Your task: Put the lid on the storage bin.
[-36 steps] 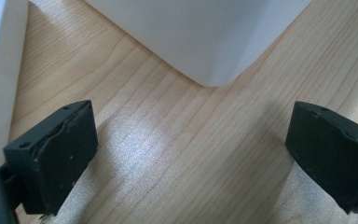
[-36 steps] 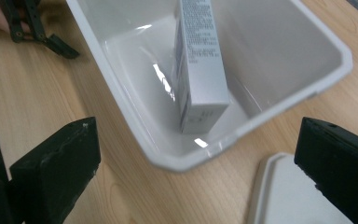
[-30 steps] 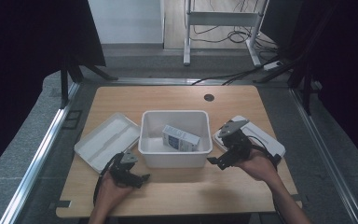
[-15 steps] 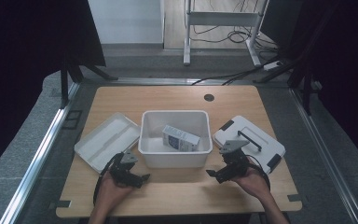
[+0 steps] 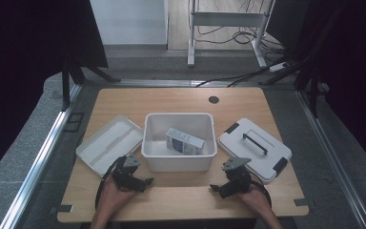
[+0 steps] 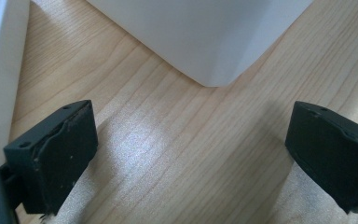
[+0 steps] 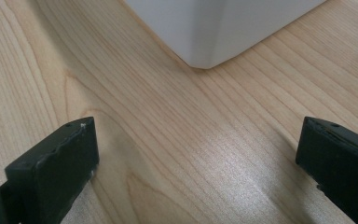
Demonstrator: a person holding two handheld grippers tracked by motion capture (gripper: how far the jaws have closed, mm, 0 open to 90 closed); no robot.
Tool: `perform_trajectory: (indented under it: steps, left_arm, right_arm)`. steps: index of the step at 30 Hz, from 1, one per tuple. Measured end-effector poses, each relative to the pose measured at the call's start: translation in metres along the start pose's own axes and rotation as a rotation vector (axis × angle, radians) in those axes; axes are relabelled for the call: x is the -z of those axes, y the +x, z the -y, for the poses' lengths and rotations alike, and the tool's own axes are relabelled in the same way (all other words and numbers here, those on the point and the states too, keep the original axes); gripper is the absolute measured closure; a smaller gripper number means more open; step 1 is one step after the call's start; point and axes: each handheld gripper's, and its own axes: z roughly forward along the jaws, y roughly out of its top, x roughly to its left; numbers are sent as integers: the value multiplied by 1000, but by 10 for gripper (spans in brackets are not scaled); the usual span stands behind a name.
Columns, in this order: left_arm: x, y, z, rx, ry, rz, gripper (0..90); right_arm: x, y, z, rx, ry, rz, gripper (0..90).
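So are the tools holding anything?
No. The left tool and right tool are both open over bare table, near the white bin.

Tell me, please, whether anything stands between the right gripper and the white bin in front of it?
Nothing visible does. The right gripper hangs open over bare table, and in its own view only wood grain lies between its jaws and the near corner of the bin. The lid lies off to its right, apart.
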Motion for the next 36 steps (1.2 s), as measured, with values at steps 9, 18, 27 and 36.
perform_trajectory:
  steps: [9, 18, 27, 36]
  left_arm:
    - [4, 4, -4, -7, 26, -11, 42]
    - [21, 17, -20, -44, 120, -8, 68]
    - [46, 48, -40, -8, 157, -3, 85]
    - [60, 89, -59, 16, 243, -58, 151]
  right_arm:
    - [0, 0, 0, 2, 0, 1, 0]
    - [0, 0, 0, 0, 0, 0, 0]
    - [0, 0, 0, 1, 1, 1, 0]
    - [0, 0, 0, 0, 2, 0, 0]
